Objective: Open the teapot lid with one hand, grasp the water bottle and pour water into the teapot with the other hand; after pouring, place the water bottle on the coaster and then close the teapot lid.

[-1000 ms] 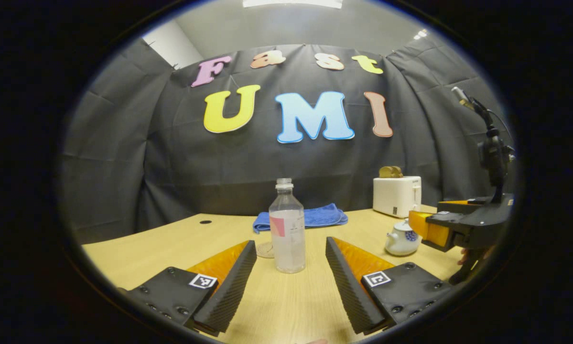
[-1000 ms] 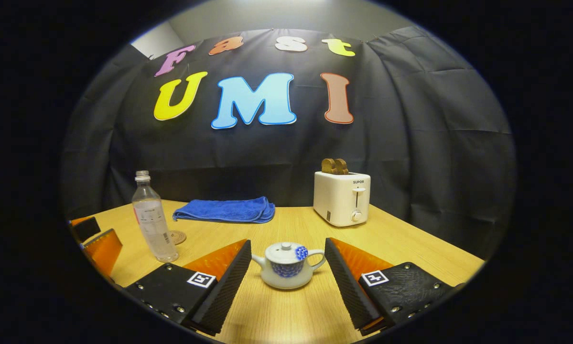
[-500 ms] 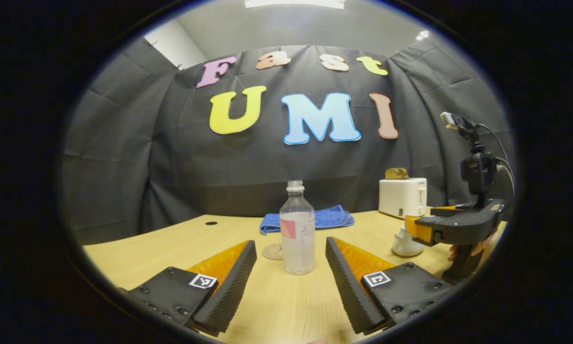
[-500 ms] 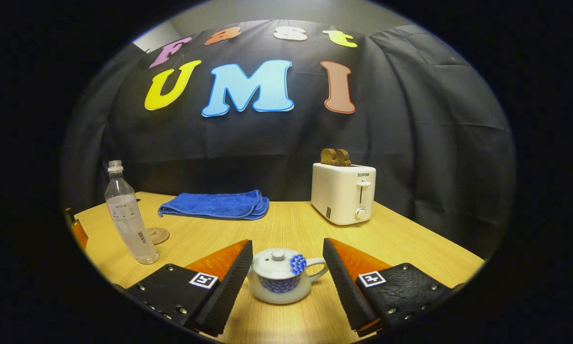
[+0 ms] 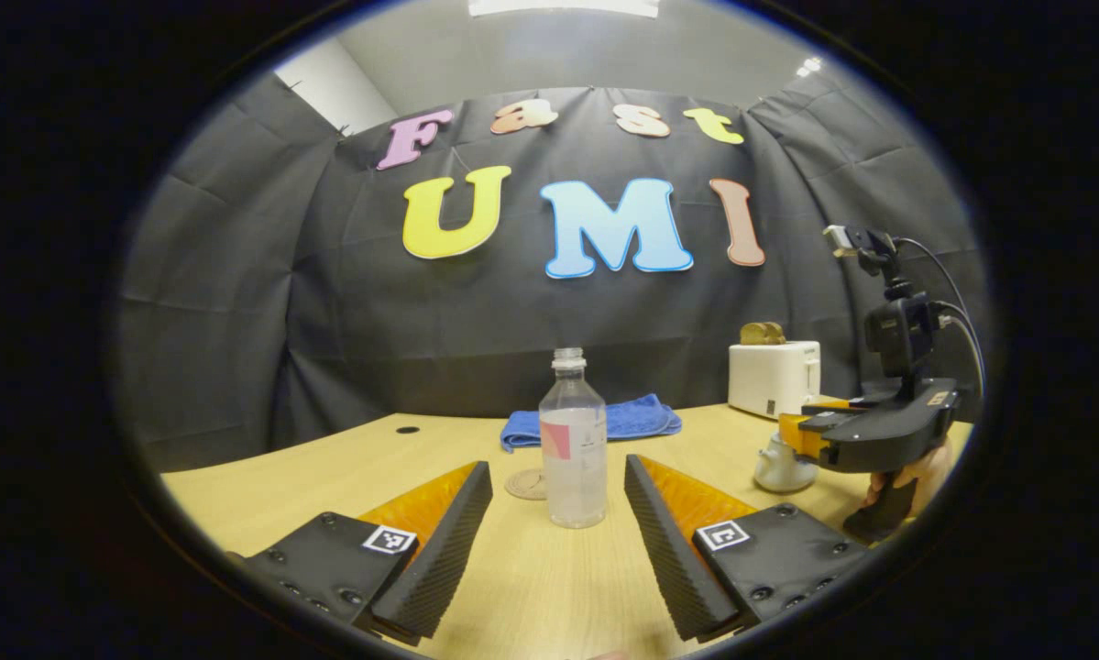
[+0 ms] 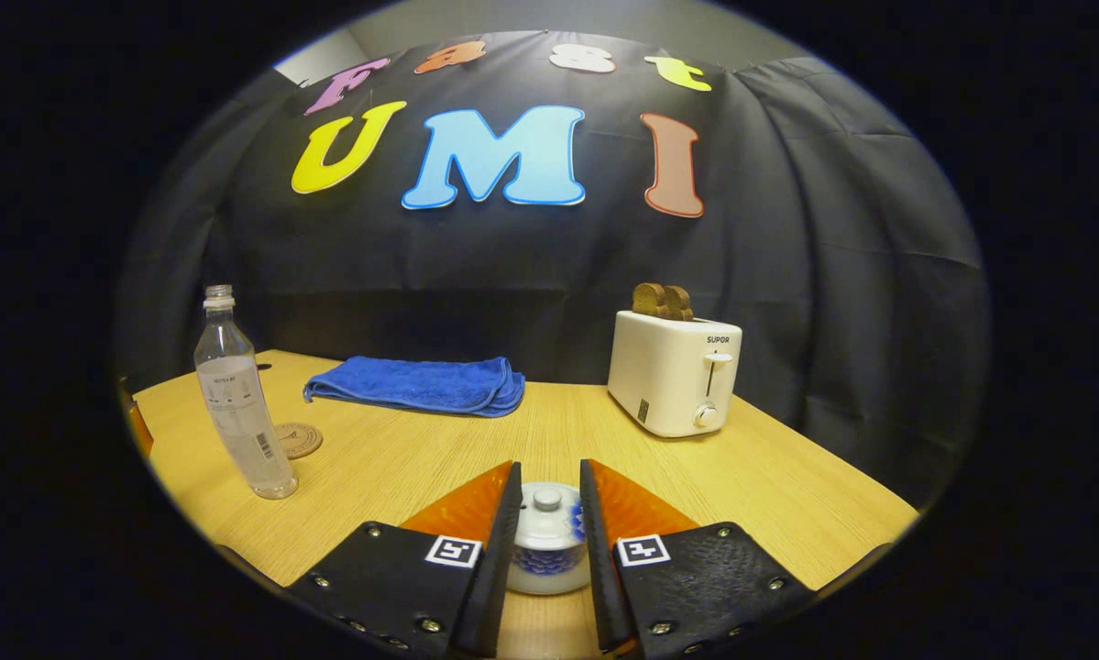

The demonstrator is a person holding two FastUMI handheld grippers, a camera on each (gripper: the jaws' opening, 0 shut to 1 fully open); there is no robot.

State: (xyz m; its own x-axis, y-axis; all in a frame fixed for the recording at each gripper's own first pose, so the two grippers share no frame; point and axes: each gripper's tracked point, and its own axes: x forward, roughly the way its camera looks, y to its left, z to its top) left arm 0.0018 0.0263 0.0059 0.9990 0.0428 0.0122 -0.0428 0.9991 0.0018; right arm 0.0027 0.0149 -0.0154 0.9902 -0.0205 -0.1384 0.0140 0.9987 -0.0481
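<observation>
A clear water bottle [image 5: 574, 440] without a cap stands on the table just ahead of my open left gripper [image 5: 558, 464], in line with the gap and touching neither finger. A round coaster [image 5: 526, 484] lies just behind and left of it. The white teapot [image 6: 549, 550] with blue flowers sits under my right gripper [image 6: 550, 466]. Its fingers have narrowed to either side of the lid knob [image 6: 547, 498], and a slim gap shows on each side. In the left gripper view the right gripper [image 5: 801, 435] hovers over the teapot [image 5: 781, 466], held by a hand [image 5: 916, 477].
A folded blue towel [image 6: 416, 385] lies at the back of the wooden table [image 6: 402, 467]. A white toaster [image 6: 675, 371] holding toast stands at the back right. The bottle [image 6: 237, 403] and coaster [image 6: 297, 440] sit at the left in the right gripper view.
My right gripper has moved forward over the teapot and narrowed its fingers around the lid knob. The left gripper has barely moved and stays open before the bottle.
</observation>
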